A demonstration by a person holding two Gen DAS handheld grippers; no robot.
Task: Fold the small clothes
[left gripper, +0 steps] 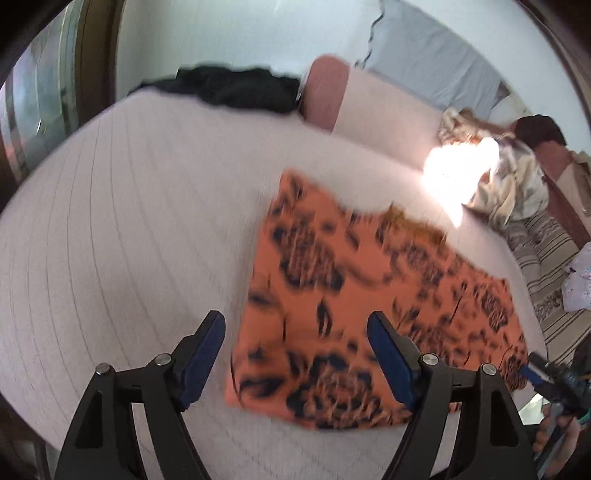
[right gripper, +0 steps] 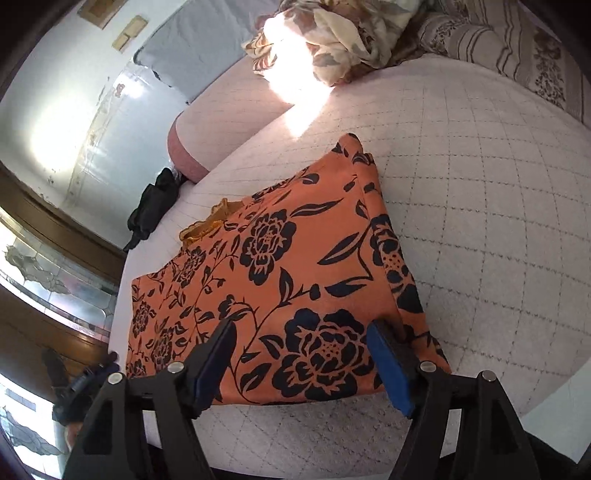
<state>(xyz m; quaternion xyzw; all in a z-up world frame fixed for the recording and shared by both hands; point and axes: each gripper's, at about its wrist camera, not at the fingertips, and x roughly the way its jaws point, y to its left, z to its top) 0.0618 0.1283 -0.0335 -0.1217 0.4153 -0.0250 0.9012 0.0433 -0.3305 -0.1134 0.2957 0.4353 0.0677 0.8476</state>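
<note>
An orange garment with a black flower print (left gripper: 354, 302) lies flat on the pale quilted bed; it also shows in the right wrist view (right gripper: 280, 280). My left gripper (left gripper: 295, 332) is open and empty above the garment's near left edge. My right gripper (right gripper: 301, 332) is open and empty above the garment's near edge. The right gripper also shows at the lower right of the left wrist view (left gripper: 543, 373), by the garment's corner. The left wrist view is blurred.
A black garment (left gripper: 229, 88) lies at the bed's far edge next to a pink pillow (left gripper: 325, 92). A floral cloth heap (right gripper: 332, 33) lies in a bright sun patch. A striped patterned blanket (right gripper: 517, 48) runs along the far right. A mirrored wardrobe (right gripper: 44, 273) stands at the left.
</note>
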